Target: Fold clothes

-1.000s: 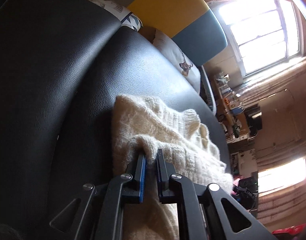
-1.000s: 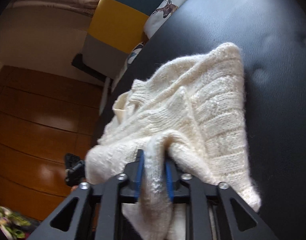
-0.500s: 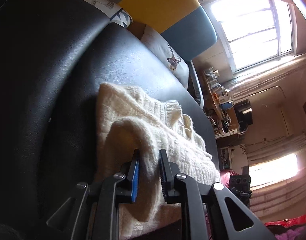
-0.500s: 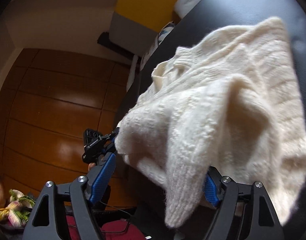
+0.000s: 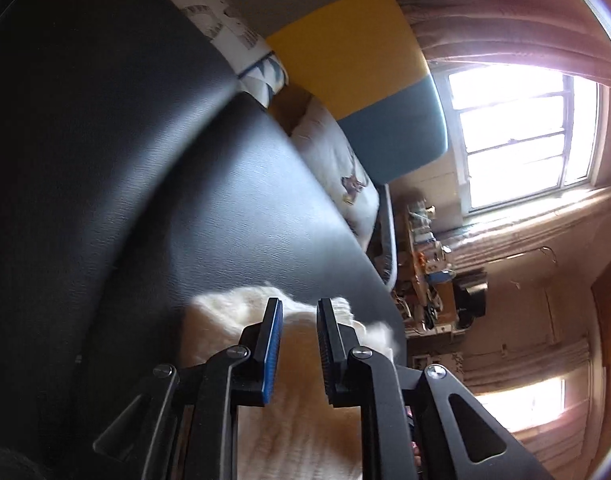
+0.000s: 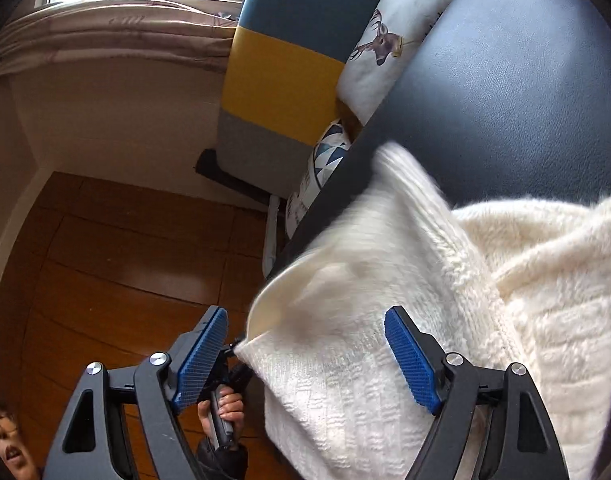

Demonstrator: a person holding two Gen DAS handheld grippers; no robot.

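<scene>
No legible writing. Left claw [image 5: 298, 322] narrowly parted, empty, hovering over the cream knit sweater [image 5: 301, 420], which lies at the black leather sofa seat's [image 5: 233, 208] front edge. Right claw [image 6: 305, 354] spread wide, gripping nothing, sweater [image 6: 385, 380] bunched between its pads. Only the right view shows a hand [image 6: 221, 410] gripping the other handle, and a deer-print pillow [image 6: 381, 46].

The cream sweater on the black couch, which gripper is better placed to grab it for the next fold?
Probably the right gripper: its fingers are spread wide around the cream knit sweater's edge.
</scene>
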